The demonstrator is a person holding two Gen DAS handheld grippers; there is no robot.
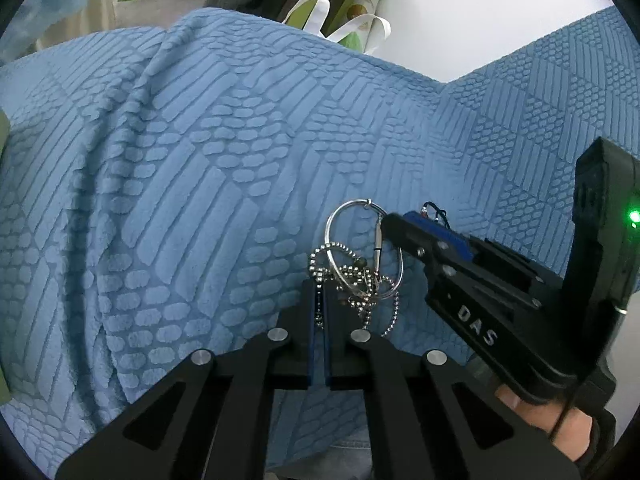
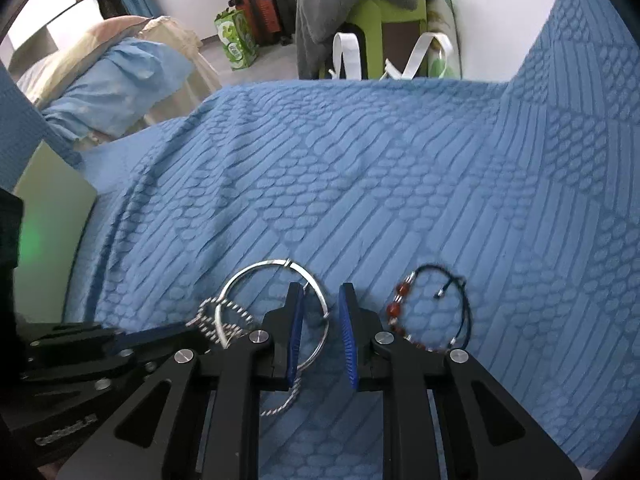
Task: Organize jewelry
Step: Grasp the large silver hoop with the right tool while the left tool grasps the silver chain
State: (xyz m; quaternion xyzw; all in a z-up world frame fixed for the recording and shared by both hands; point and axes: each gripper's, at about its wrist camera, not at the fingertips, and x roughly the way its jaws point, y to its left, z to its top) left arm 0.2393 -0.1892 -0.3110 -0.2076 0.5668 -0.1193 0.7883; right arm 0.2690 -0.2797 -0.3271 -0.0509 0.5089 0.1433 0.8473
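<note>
1. Jewelry is seen gathered in a tangle low on a blue textured blanket (image 2: pixel 360 184), which covers the whole working surface and rises against a white wall at the right.
2. The left gripper (image 1: pixel 319 296) is clenched on a strand of the ball chain (image 1: pixel 362 280); the pinch seems meant to anchor the tangle while the other pieces are worked free.
3. The right gripper (image 2: pixel 320 320) is held released, its blue pads parted, with one side of the silver hoop (image 2: pixel 276 266) lying in the gap. It appears placed there so the hoop can be caught and drawn out of the chain, though no pad is seen touching it yet.
4. The silver hoop is threaded through loops of the ball chain, so the two cannot be parted by lifting alone; a second, thinner ring (image 1: pixel 396 276) is caught in the same knot.
5. A red bead bracelet (image 2: pixel 430 312) on a dark cord lies apart, just right of the right gripper, untangled and flat on the blanket.
6. The task is judged to be at an early stage, since no piece is sorted into any holder in view.
</note>
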